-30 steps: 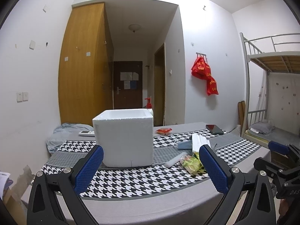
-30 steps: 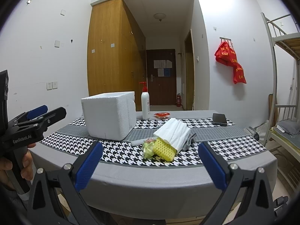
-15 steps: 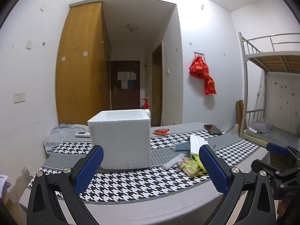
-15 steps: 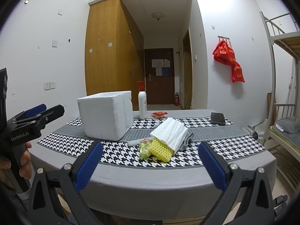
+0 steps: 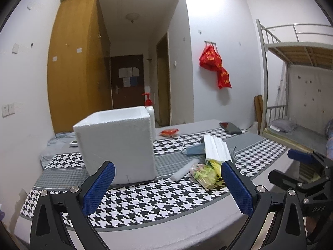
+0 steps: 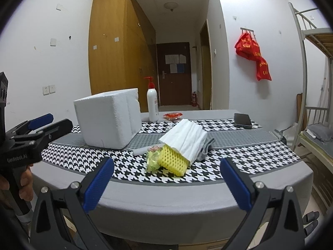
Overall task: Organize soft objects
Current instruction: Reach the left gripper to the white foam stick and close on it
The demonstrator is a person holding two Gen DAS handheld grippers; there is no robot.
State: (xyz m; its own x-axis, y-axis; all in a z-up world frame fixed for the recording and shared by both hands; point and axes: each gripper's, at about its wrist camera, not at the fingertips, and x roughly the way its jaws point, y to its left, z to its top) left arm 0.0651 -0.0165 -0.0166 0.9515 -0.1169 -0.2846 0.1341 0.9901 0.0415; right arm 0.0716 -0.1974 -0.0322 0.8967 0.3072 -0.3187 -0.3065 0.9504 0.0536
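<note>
Open-topped foam box (image 6: 108, 120) stands toward the table's (image 6: 208, 193) left end, apparently the bin for the soft pile just right of it — white foam sheets (image 6: 187, 139), yellow foam net (image 6: 172, 160), crinkled bag (image 6: 152, 160). Left gripper (image 5: 166, 185) and right gripper (image 6: 166, 181) hover off the near edge, jaws wide and empty; box interior unseen, bag contents unclear.

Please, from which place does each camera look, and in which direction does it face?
Left wrist view: on the left hand-held gripper, facing across the table at the white foam box; its blue fingers and the right hand-held gripper show.
Right wrist view: on the right hand-held gripper, facing the yellow foam net and the white folded foam sheet; the left hand-held gripper and the hand holding it show.
Both views share the foam box, the pump bottle and the phone.
</note>
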